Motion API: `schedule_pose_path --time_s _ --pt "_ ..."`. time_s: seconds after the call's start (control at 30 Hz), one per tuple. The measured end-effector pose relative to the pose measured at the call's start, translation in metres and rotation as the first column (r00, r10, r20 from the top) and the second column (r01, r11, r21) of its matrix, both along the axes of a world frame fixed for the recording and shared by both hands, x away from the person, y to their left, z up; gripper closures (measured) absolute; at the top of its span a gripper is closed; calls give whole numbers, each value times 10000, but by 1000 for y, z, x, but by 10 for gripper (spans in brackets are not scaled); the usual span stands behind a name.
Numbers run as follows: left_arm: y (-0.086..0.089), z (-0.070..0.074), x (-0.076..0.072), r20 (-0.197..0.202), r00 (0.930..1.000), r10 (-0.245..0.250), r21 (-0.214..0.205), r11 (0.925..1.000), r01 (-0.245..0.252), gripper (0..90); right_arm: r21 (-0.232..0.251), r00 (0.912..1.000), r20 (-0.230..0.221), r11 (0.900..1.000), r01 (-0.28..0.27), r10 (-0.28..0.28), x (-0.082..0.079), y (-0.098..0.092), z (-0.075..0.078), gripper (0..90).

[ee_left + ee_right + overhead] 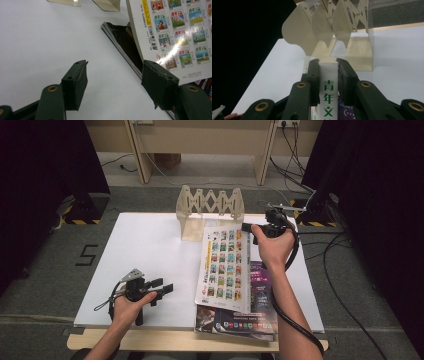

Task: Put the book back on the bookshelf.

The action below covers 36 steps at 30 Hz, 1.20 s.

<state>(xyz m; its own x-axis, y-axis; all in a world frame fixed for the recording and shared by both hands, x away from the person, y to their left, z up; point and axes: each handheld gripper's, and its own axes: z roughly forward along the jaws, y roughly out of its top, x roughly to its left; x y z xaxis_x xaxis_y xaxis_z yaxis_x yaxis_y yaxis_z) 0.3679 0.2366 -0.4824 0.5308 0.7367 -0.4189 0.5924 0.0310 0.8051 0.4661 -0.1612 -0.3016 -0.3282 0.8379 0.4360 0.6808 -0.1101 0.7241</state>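
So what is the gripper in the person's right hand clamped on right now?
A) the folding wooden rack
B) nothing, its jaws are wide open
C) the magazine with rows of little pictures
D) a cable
C: in the right gripper view the right gripper pinches the edge of the magazine, lifted above the stack.

The magazine (224, 265) is glossy printed paper that throws glare. The worktop (145, 255) carries a smooth, matt white sheet over pale wood edging. The folding rack (210, 210) looks like smooth cream plastic with metal rivets. The tongs' pads (76, 83) are matt, rough-edged black rubber.
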Motion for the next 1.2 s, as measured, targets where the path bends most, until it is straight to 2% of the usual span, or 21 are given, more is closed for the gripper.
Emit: schedule_pose_path --time_s 0.4,0.83,1.0,1.2 --pt "0 -1 1 -34 10000 -11 -20 10000 11 363 -81 9978 526 9992 401 -396 3 6 13 745" --pt "4 0 -1 -22 9999 123 -164 9998 -124 365 -103 9887 1110 9946 1030 -1012 9 8 21 745" --pt "5 -1 -2 -37 9998 171 -163 9997 -171 366 -273 9881 1287 9958 879 -837 12 12 27 745" --pt "6 -2 -4 -63 9998 202 -178 9996 -203 367 -189 9887 1259 9963 838 -807 19 16 32 745"
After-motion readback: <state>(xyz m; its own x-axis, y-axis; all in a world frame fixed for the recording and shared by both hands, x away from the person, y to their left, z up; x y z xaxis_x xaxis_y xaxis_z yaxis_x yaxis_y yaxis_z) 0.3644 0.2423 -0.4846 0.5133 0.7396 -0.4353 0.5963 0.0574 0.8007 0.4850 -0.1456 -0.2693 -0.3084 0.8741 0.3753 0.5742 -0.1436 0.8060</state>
